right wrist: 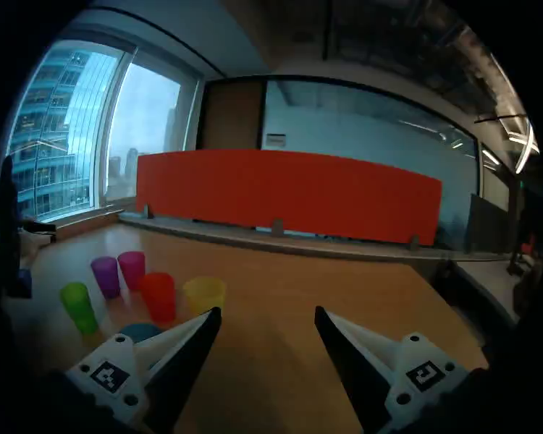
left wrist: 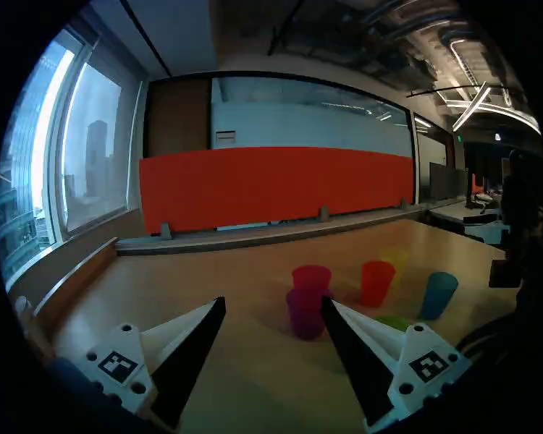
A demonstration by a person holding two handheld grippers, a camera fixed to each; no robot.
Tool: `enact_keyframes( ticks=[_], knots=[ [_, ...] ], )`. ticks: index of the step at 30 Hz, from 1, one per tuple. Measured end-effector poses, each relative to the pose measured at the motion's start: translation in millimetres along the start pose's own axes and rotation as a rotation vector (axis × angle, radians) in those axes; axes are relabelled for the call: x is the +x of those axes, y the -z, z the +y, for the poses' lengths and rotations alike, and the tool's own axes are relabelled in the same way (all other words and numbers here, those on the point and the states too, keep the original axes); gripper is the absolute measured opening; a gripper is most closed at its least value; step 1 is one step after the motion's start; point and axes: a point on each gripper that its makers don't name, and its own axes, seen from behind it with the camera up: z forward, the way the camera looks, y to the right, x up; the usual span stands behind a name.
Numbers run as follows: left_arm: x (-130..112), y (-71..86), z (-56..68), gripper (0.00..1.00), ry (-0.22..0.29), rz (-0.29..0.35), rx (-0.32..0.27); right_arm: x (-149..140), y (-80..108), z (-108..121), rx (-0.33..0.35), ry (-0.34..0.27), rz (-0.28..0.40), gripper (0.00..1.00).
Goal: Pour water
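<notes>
Several coloured plastic cups stand on the wooden table (left wrist: 199, 282). In the left gripper view, a purple cup (left wrist: 305, 312) sits just ahead between the fingers of my open left gripper (left wrist: 271, 311), with a magenta cup (left wrist: 311, 278) behind it, then an orange cup (left wrist: 376, 282), a yellow cup (left wrist: 394, 258), a blue cup (left wrist: 439, 294) and a green rim (left wrist: 393, 322). In the right gripper view, my open right gripper (right wrist: 266, 320) holds nothing; a green cup (right wrist: 78, 307), purple cup (right wrist: 106, 276), magenta cup (right wrist: 132, 269), orange cup (right wrist: 158, 296), yellow cup (right wrist: 204, 294) and blue cup (right wrist: 141, 332) stand to its left.
An orange partition (left wrist: 271, 184) runs along the table's far edge, with glass above it. Tall windows (right wrist: 69, 152) line the left side. More desks (left wrist: 474, 213) lie to the right. Bare tabletop (right wrist: 308, 289) stretches ahead of the right gripper.
</notes>
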Motion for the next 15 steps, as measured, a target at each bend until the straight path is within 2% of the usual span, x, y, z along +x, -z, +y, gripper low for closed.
enact_keyframes(
  ticks=[9,15],
  knots=[
    [22.9,5.0,-10.5,0.98,0.028,0.091,0.066,42.1,9.2,10.8,-0.106,0.002,0.153,1.0],
    [41.9,9.2,-10.9,0.98,0.032,0.152,0.088,64.8,16.5,16.3,-0.15,-0.026,0.229,1.0]
  ],
)
